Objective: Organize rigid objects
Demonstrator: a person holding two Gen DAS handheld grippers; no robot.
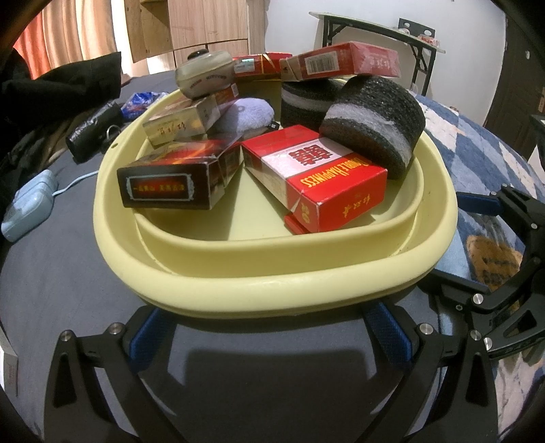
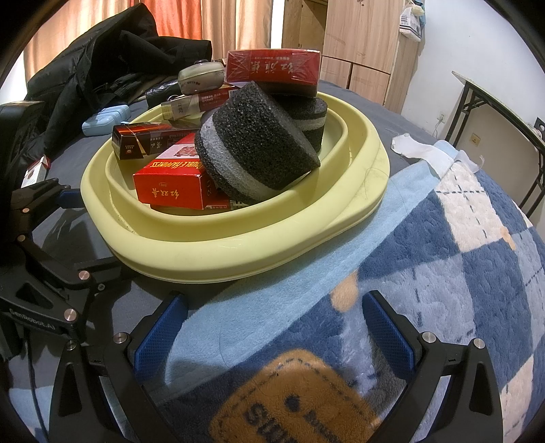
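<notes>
A pale yellow basin [image 1: 272,272] [image 2: 238,252] on the bed holds a pile. It includes a red Double Happiness box [image 1: 316,177] [image 2: 170,187], a dark box [image 1: 177,177], a gold box [image 1: 184,119], a round tin [image 1: 204,73], a lilac puff [image 1: 245,114] and two black sponges [image 1: 374,122] [image 2: 259,150]. Another red box [image 1: 344,63] [image 2: 272,66] lies on top. My left gripper [image 1: 267,334] [image 2: 81,235] is open just short of the near rim. My right gripper [image 2: 272,323] [image 1: 470,242] is open over the blanket beside the basin's right side. Neither holds anything.
A blue plaid blanket [image 2: 442,272] covers the right part of the bed. At the left lie a black jacket [image 2: 102,58], a light blue case [image 1: 30,204], a black bundle [image 1: 92,133] and a small pack [image 2: 34,173]. A folding table [image 1: 374,27] stands behind.
</notes>
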